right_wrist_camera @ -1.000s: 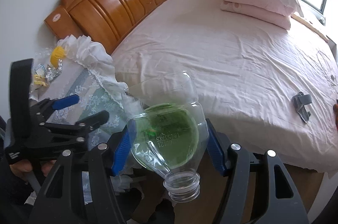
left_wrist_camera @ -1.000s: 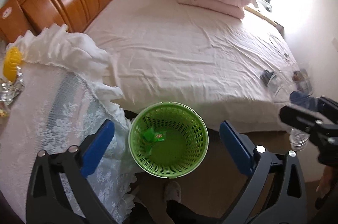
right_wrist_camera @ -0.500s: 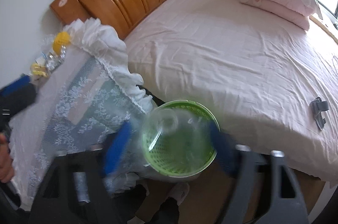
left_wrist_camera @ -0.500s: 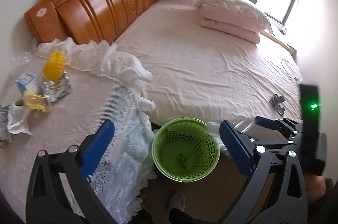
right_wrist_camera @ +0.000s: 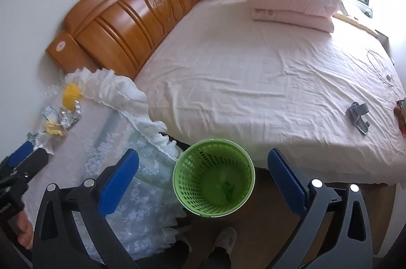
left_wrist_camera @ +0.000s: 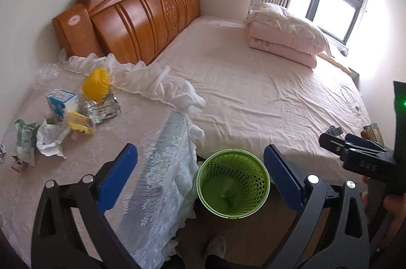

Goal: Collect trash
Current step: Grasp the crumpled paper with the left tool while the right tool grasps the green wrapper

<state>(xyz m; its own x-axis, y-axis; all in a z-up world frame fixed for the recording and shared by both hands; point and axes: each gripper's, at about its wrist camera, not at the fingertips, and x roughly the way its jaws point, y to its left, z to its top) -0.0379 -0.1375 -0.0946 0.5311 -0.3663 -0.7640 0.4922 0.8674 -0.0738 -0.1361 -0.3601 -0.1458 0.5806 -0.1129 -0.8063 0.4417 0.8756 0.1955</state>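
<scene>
A green perforated basket (left_wrist_camera: 233,182) stands on the floor between the bed and the lace-covered table; it also shows in the right wrist view (right_wrist_camera: 213,184). A clear plastic bottle (right_wrist_camera: 223,180) and a green scrap lie inside it. My left gripper (left_wrist_camera: 200,170) is open and empty above the table edge and basket. My right gripper (right_wrist_camera: 203,172) is open and empty above the basket. Trash lies on the table (left_wrist_camera: 142,132): a yellow cup (left_wrist_camera: 96,84), foil (left_wrist_camera: 101,108), a blue-white carton (left_wrist_camera: 62,104), a yellow wrapper (left_wrist_camera: 80,124), crumpled paper (left_wrist_camera: 49,139) and a green packet (left_wrist_camera: 24,139).
A wide bed (left_wrist_camera: 266,91) with a pink sheet fills the middle, with a wooden headboard (left_wrist_camera: 137,15) and folded pink bedding (left_wrist_camera: 284,40). A grey object (right_wrist_camera: 357,114) lies on the bed's right side. A slippered foot (right_wrist_camera: 225,238) stands below the basket.
My right gripper opened and the clear bottle dropped into the green basket. My left gripper drew back and turned left, bringing the table's trash into view.
</scene>
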